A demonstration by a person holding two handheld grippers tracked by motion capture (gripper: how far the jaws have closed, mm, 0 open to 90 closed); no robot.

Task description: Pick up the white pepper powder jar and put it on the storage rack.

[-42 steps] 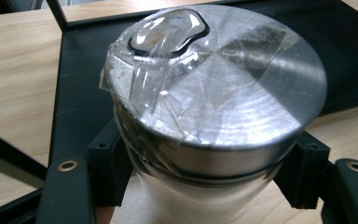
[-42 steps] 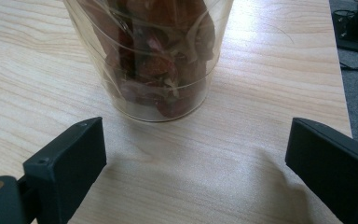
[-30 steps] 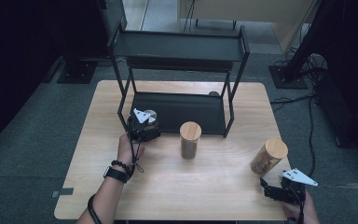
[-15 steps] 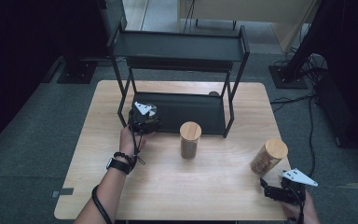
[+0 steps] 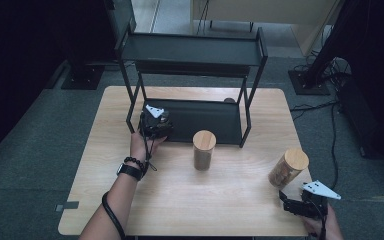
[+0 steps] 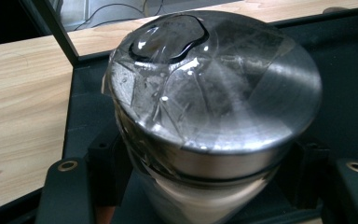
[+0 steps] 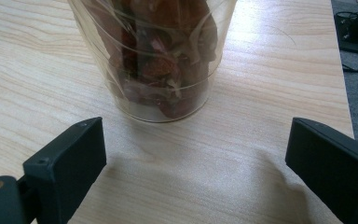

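Note:
My left gripper (image 5: 156,125) is shut on a jar with a shiny steel lid (image 6: 214,93); its black jaws press the jar's sides just under the lid. The jar hangs at the front left of the black rack's lower tray (image 5: 205,117), whose dark floor (image 6: 345,70) lies beneath it. At the table's near right corner my right gripper (image 5: 291,204) stands open. Just ahead of it, outside the jaws, is a clear jar (image 7: 154,56) of reddish dried bits, wooden-lidded (image 5: 288,167). Nothing lies between the right gripper (image 7: 191,158) fingers.
A second wooden-lidded jar (image 5: 203,149) stands upright mid-table, just in front of the rack. The rack's upper shelf (image 5: 190,50) overhangs the lower tray on thin black legs (image 5: 246,120). Cables and stands lie on the floor to the right of the table.
My left hand has carried the steel-lidded jar forward, from the table in front of the rack to over the lower tray's front left. The right gripper has stayed put.

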